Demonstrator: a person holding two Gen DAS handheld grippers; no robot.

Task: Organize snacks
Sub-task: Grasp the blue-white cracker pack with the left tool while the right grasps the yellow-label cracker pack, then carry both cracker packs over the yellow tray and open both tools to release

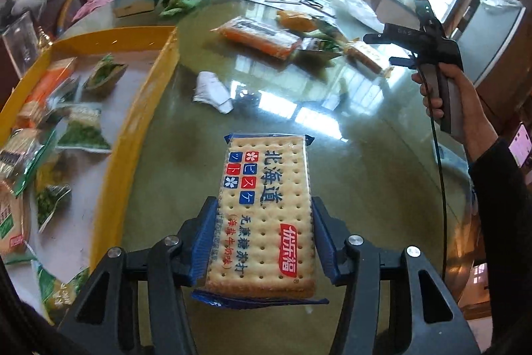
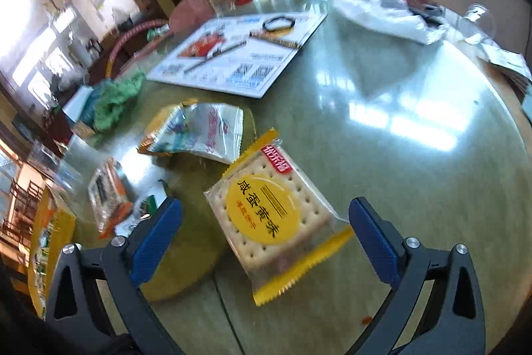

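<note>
- Left gripper (image 1: pixel 262 242) pinched a blue-wrapped soda cracker pack (image 1: pixel 266 215) by its long edges, held above the glass tabletop (image 1: pixel 349 128).
- Right gripper (image 2: pixel 266 232) was spread wide, jaws either side of a yellow-wrapped salted-egg cracker pack (image 2: pixel 276 222) lying flat on the table.
- Yellow tray (image 1: pixel 146 108) just left held several snack packets.
- Orange snack pack (image 1: pixel 259 35) lay farther off.

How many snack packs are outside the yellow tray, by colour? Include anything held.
Blue-trim cracker pack: 1
Yellow-trim cracker pack: 1
Orange packs: 2
Green pack: 1
Total: 5
White crumpled piece not counted; cannot tell if it is a snack.
</note>
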